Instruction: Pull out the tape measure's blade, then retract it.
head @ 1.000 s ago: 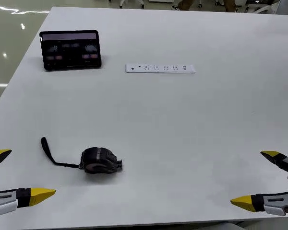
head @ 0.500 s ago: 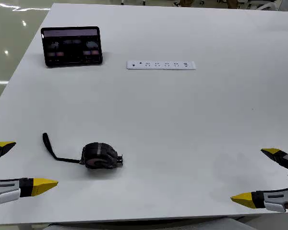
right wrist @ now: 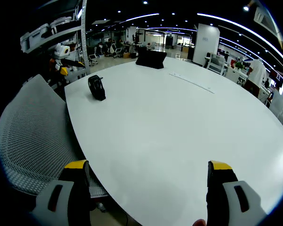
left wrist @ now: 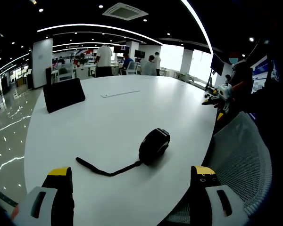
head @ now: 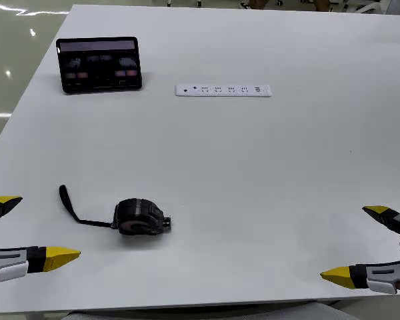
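Observation:
A black tape measure [head: 139, 217] lies on the white table [head: 253, 173] near its front left, with a black wrist strap [head: 72, 208] trailing to the left; no blade is pulled out. My left gripper [head: 28, 230] hovers open at the table's left front edge, a short way left of the tape measure [left wrist: 154, 145]. At the front right edge my right gripper [head: 363, 245] is open and holds nothing. From there the tape measure [right wrist: 96, 87] is far off, across the table. The left gripper [right wrist: 66, 61] and the right gripper [left wrist: 217, 96] appear in each other's views.
A dark tablet [head: 99, 64] stands on its edge at the back left. A white power strip [head: 223, 91] lies flat at the back middle. A grey mesh chair [right wrist: 28, 141] sits below the table's front edge. Several people stand far behind the table [left wrist: 104, 59].
The head camera shifted slightly, so the scene sits a little higher in the picture. The tape measure and both grippers have stayed about where they were.

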{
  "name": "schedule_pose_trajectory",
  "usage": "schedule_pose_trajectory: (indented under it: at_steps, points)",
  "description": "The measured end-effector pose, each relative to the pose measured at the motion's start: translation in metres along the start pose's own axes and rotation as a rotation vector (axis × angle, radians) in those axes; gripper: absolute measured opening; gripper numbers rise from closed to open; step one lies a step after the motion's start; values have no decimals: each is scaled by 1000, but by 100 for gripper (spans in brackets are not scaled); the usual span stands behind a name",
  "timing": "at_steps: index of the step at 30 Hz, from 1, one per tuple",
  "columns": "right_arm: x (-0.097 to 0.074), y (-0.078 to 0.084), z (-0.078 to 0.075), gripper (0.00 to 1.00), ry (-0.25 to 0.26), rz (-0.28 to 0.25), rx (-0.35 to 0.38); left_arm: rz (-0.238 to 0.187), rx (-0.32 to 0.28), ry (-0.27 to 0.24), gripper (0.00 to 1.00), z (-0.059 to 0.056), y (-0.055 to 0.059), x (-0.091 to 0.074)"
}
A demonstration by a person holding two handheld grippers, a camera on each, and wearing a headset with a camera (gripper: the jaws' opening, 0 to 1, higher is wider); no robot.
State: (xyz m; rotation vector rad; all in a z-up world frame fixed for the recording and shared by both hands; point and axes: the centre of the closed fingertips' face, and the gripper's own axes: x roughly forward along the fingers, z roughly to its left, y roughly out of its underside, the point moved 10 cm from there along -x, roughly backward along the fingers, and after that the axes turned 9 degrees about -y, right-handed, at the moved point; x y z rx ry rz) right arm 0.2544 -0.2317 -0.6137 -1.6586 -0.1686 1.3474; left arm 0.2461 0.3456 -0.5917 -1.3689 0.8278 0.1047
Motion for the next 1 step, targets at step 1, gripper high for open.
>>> schedule_pose_trajectory:
  at_steps: [1]
  points:
    - [0, 0, 0, 100, -1, 0, -1, 0, 1, -1, 100, 0, 0, 0]
